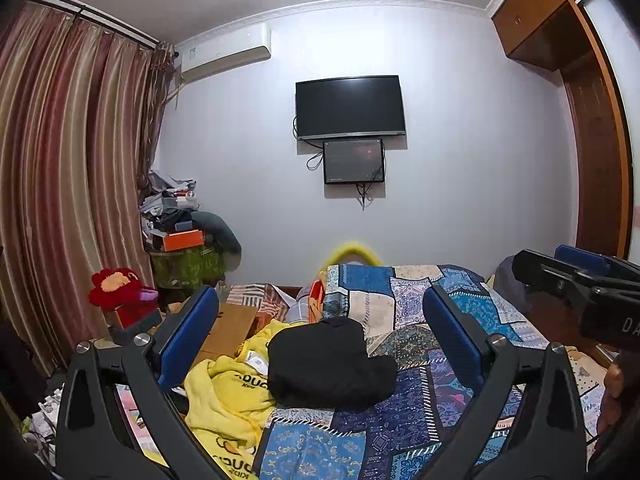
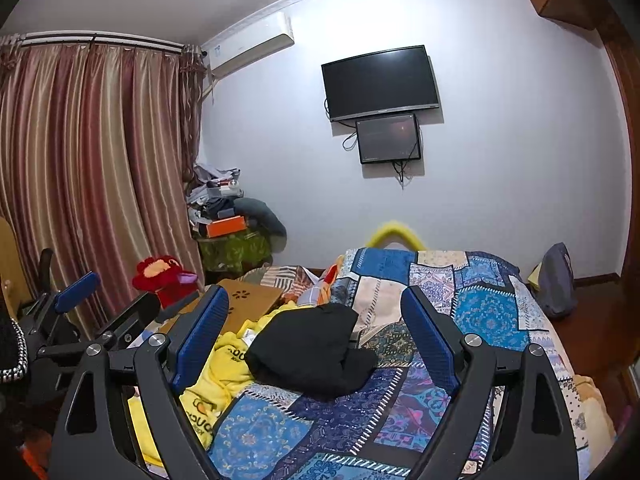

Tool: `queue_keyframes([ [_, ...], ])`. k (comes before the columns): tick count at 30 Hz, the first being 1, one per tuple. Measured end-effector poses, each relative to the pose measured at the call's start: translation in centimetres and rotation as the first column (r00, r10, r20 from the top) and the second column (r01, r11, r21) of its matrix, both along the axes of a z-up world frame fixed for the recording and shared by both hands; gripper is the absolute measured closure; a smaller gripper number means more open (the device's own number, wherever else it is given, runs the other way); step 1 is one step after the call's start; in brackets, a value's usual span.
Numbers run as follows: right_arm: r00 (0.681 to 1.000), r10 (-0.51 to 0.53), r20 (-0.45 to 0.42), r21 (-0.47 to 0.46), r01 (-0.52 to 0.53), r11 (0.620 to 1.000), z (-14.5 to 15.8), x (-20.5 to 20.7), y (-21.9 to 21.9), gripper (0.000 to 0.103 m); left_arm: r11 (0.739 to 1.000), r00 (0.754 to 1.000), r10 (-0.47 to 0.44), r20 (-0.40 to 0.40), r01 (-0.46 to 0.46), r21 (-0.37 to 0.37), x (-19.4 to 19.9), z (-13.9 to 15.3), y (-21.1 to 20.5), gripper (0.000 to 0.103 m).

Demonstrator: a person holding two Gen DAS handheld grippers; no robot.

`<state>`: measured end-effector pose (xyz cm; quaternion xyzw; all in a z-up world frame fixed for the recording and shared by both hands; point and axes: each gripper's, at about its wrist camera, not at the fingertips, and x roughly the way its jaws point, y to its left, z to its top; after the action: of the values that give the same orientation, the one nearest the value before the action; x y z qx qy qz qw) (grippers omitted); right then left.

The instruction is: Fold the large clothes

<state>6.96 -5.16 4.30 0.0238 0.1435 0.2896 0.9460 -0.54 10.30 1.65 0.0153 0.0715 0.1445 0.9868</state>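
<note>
A black garment [image 1: 328,364] lies folded in a compact bundle on the blue patchwork bedspread [image 1: 404,312]; it also shows in the right wrist view [image 2: 308,350]. A yellow garment [image 1: 228,396] lies crumpled to its left, also in the right wrist view [image 2: 216,364]. My left gripper [image 1: 320,320] is open and empty, held above the bed short of the black bundle. My right gripper [image 2: 314,314] is open and empty, also above the bed. The right gripper shows at the right edge of the left wrist view [image 1: 560,276]; the left gripper shows at the left of the right wrist view [image 2: 104,304].
A red plush toy [image 1: 120,292] and a cardboard sheet [image 1: 228,328] sit left of the bed. A cluttered stand with an orange box [image 1: 182,240] is by the striped curtain [image 1: 68,180]. A TV [image 1: 350,106] hangs on the far wall. A wooden wardrobe [image 1: 592,140] stands right.
</note>
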Motion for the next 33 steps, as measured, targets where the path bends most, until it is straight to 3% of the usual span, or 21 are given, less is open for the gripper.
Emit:
queue_keyframes([
  [33, 1.0, 0.009, -0.023, -0.022, -0.009, 1.0, -0.7, 0.2, 1.2, 0.017, 0.999, 1.0, -0.023, -0.02, 0.022, -0.037, 0.6, -0.4, 0.0, 0.001],
])
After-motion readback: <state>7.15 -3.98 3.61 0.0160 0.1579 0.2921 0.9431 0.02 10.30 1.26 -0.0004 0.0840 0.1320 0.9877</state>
